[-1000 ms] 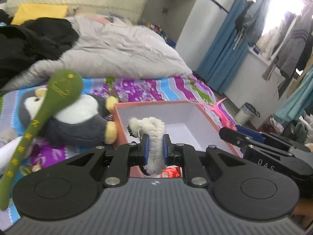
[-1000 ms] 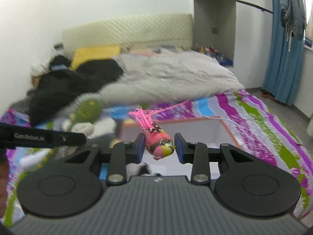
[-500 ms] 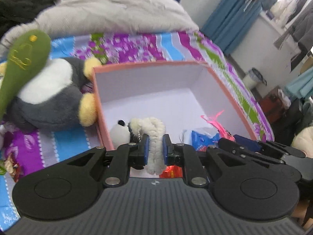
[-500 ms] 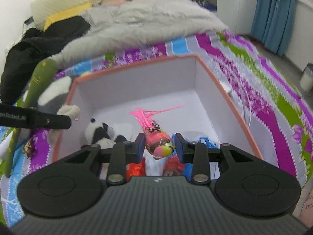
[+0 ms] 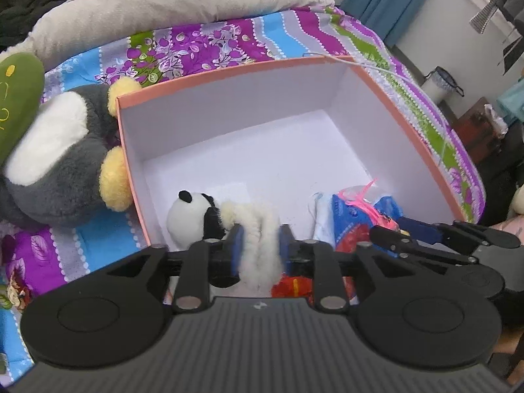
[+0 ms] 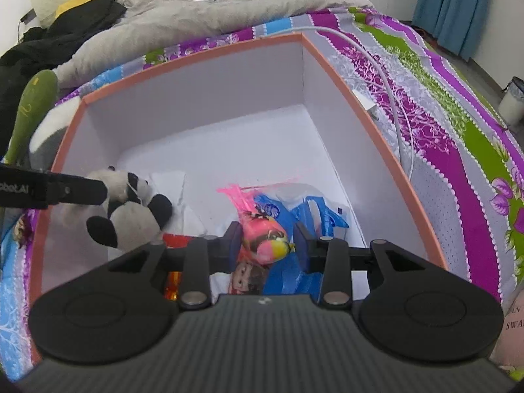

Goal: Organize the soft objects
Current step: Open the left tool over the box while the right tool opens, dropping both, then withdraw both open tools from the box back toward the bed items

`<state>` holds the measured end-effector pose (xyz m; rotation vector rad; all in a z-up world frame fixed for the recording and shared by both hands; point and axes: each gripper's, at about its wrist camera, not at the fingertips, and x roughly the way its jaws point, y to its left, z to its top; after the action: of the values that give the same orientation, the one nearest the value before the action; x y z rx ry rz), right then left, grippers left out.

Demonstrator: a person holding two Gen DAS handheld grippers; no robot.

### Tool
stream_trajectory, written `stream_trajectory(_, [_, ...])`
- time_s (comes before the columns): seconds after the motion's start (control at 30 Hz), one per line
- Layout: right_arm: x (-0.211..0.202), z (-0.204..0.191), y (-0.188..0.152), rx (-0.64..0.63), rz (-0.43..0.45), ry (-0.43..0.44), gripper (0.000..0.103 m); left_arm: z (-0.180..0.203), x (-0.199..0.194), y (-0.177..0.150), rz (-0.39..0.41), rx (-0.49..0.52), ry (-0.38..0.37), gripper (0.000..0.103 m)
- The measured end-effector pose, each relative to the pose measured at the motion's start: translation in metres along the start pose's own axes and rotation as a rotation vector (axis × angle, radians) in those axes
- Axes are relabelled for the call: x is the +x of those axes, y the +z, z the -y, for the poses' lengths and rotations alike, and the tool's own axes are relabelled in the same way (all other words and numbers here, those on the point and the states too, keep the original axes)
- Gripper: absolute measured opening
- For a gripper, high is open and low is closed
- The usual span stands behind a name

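While both tools hang over the near end of the orange-rimmed box (image 5: 386, 95), the left gripper (image 5: 259, 249) has its fingers spread slightly, the fluffy white plush loop (image 5: 258, 245) filling the gap between the blue pads. The right gripper (image 6: 266, 241) stands a little wider, pads flanking the pink bird toy (image 6: 263, 237); whether they press it I cannot tell. Inside the box, a small panda plush (image 6: 131, 206) lies at its left wall and blue packets (image 6: 311, 216) toward its right. Outside the box's left wall lies a grey penguin plush (image 5: 59, 157), with a green plush (image 5: 19, 88) beyond it.
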<state>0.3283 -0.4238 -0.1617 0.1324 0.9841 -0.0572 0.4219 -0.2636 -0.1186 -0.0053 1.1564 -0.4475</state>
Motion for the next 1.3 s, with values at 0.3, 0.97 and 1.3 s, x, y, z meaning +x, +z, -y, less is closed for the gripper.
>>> stream_trajectory(0.3, [-0.020,-0.006,-0.003,-0.024,0.071,-0.006,0.053,-0.007,-0.015,-0.005,0.058,0.015,0.009,0.042])
stream_trajectory(0.97, [-0.114,-0.063,-0.054,-0.062,0.362,0.073,0.069,-0.019,-0.135,-0.085,0.375,0.118,0.031,0.042])
stream_trajectory(1.3, [-0.133,-0.103,-0.094,-0.087,0.392,0.137,0.069,-0.040,-0.179,-0.154,0.476,0.080,0.032,0.042])
